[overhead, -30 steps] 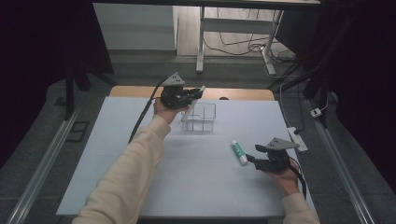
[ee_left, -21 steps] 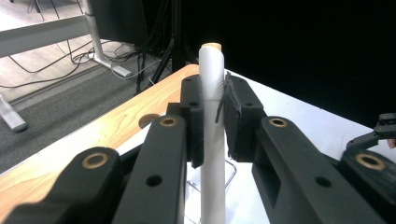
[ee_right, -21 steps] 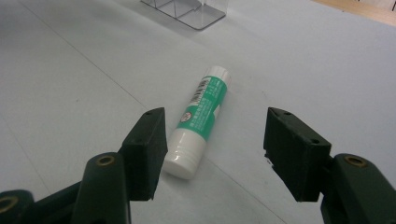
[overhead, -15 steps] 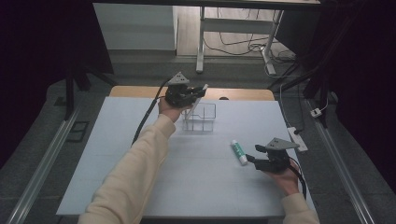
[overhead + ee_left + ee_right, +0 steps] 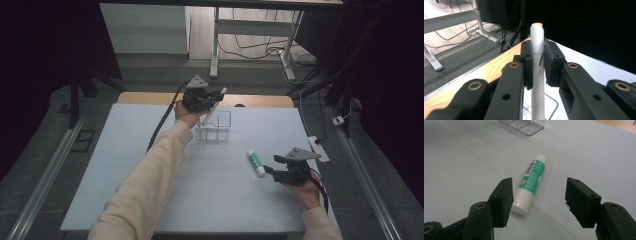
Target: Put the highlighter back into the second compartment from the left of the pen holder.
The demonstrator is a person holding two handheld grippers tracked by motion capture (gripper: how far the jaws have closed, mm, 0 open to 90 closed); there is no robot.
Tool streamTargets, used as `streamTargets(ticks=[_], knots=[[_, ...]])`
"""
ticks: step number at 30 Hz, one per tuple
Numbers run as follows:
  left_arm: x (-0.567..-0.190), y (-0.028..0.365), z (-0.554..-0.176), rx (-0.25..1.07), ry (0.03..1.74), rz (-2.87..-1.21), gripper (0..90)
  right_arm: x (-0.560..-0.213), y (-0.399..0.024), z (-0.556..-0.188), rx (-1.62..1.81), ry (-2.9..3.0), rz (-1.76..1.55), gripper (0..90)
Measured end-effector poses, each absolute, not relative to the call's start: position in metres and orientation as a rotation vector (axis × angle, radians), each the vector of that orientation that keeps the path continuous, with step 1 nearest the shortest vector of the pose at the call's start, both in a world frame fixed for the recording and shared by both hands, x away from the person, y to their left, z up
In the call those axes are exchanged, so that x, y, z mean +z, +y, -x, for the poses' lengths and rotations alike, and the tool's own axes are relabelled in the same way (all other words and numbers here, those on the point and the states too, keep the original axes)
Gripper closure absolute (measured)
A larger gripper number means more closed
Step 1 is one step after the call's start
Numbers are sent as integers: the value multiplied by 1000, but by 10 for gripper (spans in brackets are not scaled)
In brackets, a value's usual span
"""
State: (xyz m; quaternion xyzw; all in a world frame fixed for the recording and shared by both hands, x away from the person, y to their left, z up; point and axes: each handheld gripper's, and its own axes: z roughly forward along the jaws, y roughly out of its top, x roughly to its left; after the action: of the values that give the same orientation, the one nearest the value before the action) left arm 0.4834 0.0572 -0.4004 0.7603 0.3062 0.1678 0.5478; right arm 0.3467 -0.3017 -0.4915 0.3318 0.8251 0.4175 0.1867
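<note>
My left gripper (image 5: 216,96) is shut on a slim white stick with a tan tip (image 5: 537,40). The stick stands upright between the pads, and its lower end slants down into a clear plastic organiser box (image 5: 216,131) at the far middle of the table. In the left gripper view the box (image 5: 550,105) shows just below the jaws. A green-and-white tube (image 5: 256,163) lies flat on the white table top (image 5: 150,175). My right gripper (image 5: 272,165) rests just to its right, open. In the right gripper view the tube (image 5: 531,183) lies ahead of the jaws, nearer the left pad, untouched.
A wooden strip (image 5: 150,98) runs along the table's far edge. A white power strip (image 5: 319,148) lies at the right edge, close behind my right hand. The left gripper's black cable (image 5: 162,125) trails across the left half of the table. Desk legs and cables stand beyond.
My left hand has shifted right along the far edge with the white stick, bringing it over the clear box. The right gripper and the tube have kept still.
</note>
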Motion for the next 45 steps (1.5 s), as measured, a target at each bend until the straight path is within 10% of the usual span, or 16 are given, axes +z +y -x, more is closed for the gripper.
streamTargets(ticks=[34,45], knots=[[-416,44,-512,416,772,-1780,775,-494,-303,-348,1160,2335,-933,387],[-412,63,-497,430,775,-1808,573,-492,-302,-346,1168,2324,-928,387]])
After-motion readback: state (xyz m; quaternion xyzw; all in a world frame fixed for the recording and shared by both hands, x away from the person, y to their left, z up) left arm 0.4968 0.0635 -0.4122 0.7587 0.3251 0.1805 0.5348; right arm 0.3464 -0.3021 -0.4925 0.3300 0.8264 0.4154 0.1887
